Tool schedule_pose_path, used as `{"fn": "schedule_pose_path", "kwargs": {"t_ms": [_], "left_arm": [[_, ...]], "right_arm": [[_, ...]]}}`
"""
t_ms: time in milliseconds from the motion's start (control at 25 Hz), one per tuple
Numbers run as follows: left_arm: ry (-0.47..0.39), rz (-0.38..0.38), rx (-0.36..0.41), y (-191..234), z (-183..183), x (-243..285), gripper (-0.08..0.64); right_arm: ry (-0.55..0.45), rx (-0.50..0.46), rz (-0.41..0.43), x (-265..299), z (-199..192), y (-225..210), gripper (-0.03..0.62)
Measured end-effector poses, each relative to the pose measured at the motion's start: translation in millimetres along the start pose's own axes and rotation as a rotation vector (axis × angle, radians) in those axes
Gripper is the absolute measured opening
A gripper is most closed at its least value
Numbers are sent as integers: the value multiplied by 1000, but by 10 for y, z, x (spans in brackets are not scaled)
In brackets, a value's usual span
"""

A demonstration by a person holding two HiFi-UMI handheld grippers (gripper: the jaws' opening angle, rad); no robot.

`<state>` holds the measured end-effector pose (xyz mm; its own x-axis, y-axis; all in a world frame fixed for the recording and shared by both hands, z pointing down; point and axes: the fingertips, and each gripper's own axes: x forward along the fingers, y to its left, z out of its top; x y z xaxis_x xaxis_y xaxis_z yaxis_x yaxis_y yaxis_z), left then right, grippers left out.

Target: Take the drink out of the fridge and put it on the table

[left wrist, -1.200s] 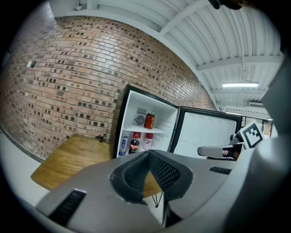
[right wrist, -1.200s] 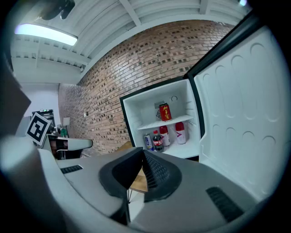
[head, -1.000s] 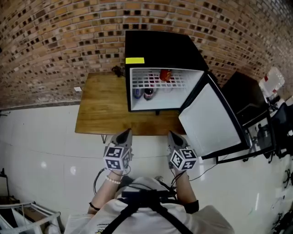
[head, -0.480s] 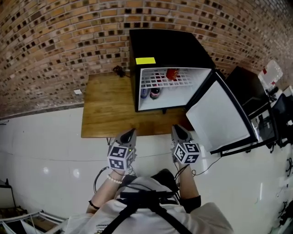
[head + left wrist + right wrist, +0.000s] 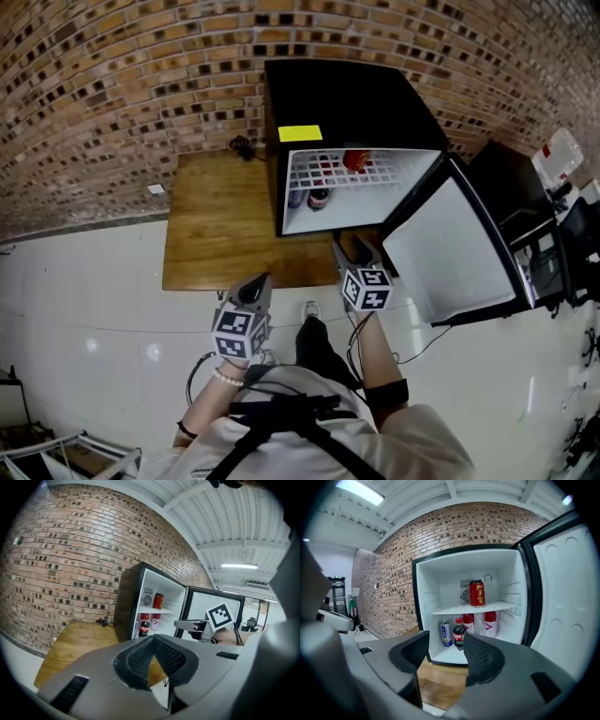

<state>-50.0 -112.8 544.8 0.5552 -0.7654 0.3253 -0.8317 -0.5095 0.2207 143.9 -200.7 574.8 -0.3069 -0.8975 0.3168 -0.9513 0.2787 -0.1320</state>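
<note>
A black mini fridge (image 5: 347, 98) stands on the wooden table (image 5: 220, 225) with its door (image 5: 455, 248) swung open to the right. Inside, a red can (image 5: 477, 594) sits on the upper shelf. Below stand a blue can (image 5: 446, 634), a cola bottle (image 5: 459, 633) and two red-capped bottles (image 5: 490, 623). My right gripper (image 5: 446, 641) hovers over the table's front edge just before the fridge opening, its jaws opening with nothing between them. My left gripper (image 5: 253, 286) hangs shut and empty, short of the table's front edge.
A yellow note (image 5: 300, 133) lies on the fridge top. A small black cable bundle (image 5: 242, 145) rests at the table's back edge by the brick wall (image 5: 112, 84). Dark equipment (image 5: 553, 253) stands right of the open door. White floor (image 5: 84, 309) lies in front.
My right gripper has moved forward from beside the left one to the fridge opening, and its jaws have spread. The left gripper has stayed back near the table's edge.
</note>
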Motion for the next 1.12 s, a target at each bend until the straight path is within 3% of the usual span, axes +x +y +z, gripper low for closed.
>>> {"fn": "schedule_pose_path", "kwargs": {"t_ms": [200,640,1120], "left_arm": [[-4,63,-22,159,45,305,0],[-6,179,-73,559,291,985,0],[3,240,-88,791,305,1139,0]], "right_arm": [[1,-15,11,619,72,-261,298],[21,-64,56,1779,143,-591,290],[-2,-91,86,2273,231,-522,253]]}}
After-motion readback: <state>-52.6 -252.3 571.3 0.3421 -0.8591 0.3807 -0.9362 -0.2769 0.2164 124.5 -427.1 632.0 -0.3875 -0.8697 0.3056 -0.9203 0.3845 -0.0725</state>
